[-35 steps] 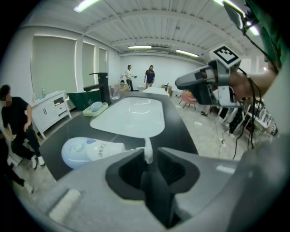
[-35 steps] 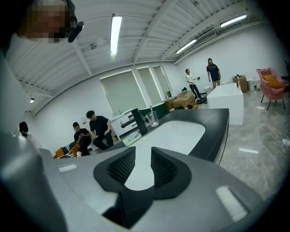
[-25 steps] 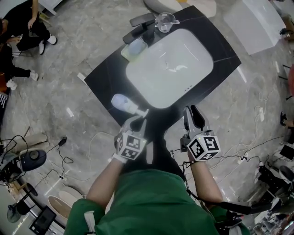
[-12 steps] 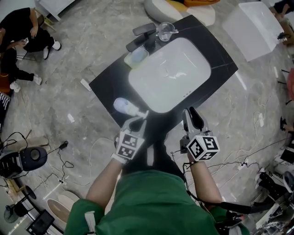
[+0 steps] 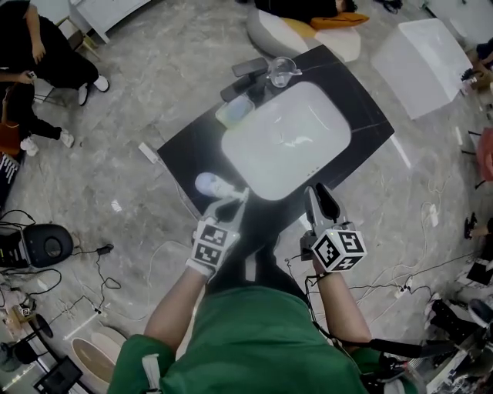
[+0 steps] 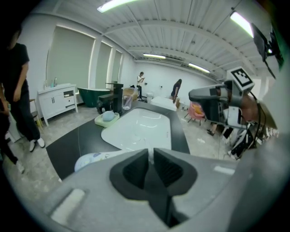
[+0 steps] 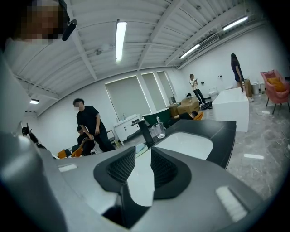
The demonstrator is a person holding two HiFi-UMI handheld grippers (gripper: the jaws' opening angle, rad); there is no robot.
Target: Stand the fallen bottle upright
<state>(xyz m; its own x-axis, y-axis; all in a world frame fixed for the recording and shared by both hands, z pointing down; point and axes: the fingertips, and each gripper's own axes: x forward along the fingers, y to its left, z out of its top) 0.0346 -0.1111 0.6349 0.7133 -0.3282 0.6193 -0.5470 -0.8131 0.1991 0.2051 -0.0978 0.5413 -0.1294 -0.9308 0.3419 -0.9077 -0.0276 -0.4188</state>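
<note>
Tipped on its side, the white plastic pump bottle [image 5: 211, 185] lies at the black table's [image 5: 187, 148] near-left corner. The left gripper's [image 5: 232, 200] jaws pinch its pump [image 5: 238, 191]; the right gripper's [image 5: 320, 192] jaws are apart, empty. That thin hold could slip, rolling the bottle off the edge.

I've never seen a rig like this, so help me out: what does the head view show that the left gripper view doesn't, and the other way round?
Only the head view: the person's green top, and the left gripper seen from above, its tips by the pump end of the bottle.
Only the left gripper view: that gripper's jaws up close, nearly together, plus a ceiling light and a white cabinet.
Both: the bottle lying on the black counter, the white basin, and the right gripper.
</note>
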